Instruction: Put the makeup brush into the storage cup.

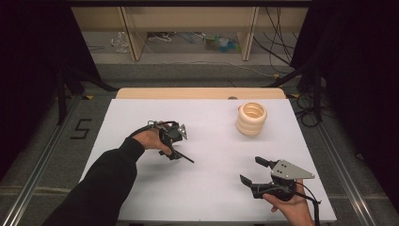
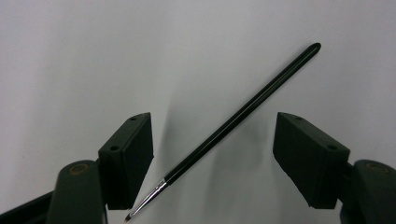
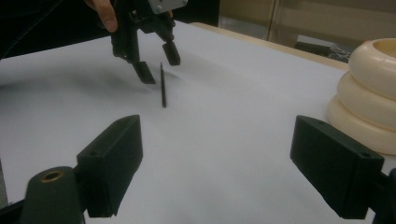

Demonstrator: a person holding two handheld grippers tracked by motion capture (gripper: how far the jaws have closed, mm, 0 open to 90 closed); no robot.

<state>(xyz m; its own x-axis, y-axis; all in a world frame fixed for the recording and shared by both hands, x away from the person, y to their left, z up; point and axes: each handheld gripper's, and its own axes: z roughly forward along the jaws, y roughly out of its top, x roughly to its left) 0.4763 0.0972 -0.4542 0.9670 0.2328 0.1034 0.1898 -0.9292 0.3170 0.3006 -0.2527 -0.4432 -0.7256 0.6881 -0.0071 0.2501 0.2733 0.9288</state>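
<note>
While the right gripper (image 1: 250, 171) is held low at the near right of the white table (image 1: 141, 113) in a bare hand (image 1: 294, 207), its two black jaws stand wide apart with nothing between them, pointing left across the tabletop in the high view. Farther in and to the left, the left gripper (image 1: 175, 149), held by a hand (image 1: 149, 137) coming out of a dark sleeve (image 1: 101, 183), points down at the table with its jaws straddling a thin black brush (image 2: 233, 123); the pads stand well clear of it on both sides, so the jaws are open and the brush is not gripped. The brush lies flat on the white surface near the middle of the table, slightly left of centre. In the high view its long axis runs from under the left gripper outward to the lower right, the rounded handle end toward the right gripper. In the left gripper view it runs on a diagonal, with the silver ferrule and fine bristle tip at the bottom left beside the left jaw and the handle end at the upper right. In the right gripper view it is foreshortened, just beside the left gripper's jaw tips. Beyond, at the far right of the table, a cream stack of rings (image 1: 251, 118) stands upright, well apart from both grippers. On the grey floor left of the table a black mark (image 1: 81, 128) reads like the figure 5; no brand or label can be read on the brush or grippers.
</note>
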